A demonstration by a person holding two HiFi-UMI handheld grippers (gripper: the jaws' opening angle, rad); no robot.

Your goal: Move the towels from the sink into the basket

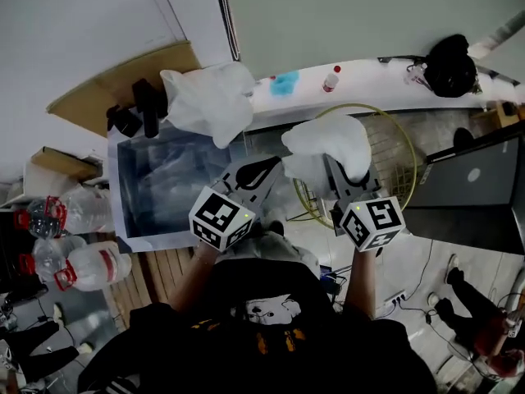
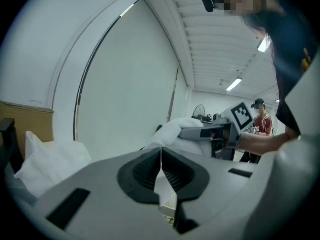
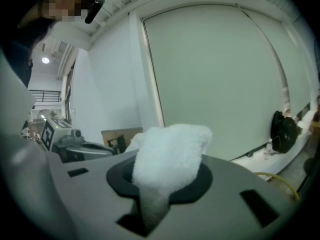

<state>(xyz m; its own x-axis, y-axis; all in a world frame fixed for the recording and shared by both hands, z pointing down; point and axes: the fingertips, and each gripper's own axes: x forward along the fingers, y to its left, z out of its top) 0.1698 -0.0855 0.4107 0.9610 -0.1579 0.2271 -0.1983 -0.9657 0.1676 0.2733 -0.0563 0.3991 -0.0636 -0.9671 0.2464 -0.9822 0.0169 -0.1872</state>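
Sink (image 1: 156,183) is sitting just left of the wire basket (image 1: 385,113). Held towel (image 1: 328,142) is hanging over the basket's left rim, with the right gripper (image 1: 338,175) and left gripper (image 1: 275,164) both pinching it. Second towel (image 1: 205,97) is lying on the sink's far right corner. Water bottles (image 1: 82,265) are lying left of the sink. Bag (image 1: 449,64) is sitting on the ledge (image 1: 361,76) behind the basket.

Left tongs (image 1: 269,167) and right tongs (image 1: 335,167) side by side, clamped on towels (image 3: 170,154).

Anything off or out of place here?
A loose towel is draped over the sink's far rim, half outside the basin rather than in it. The second towel is clamped in the right gripper near the basket. Nothing else stands out.
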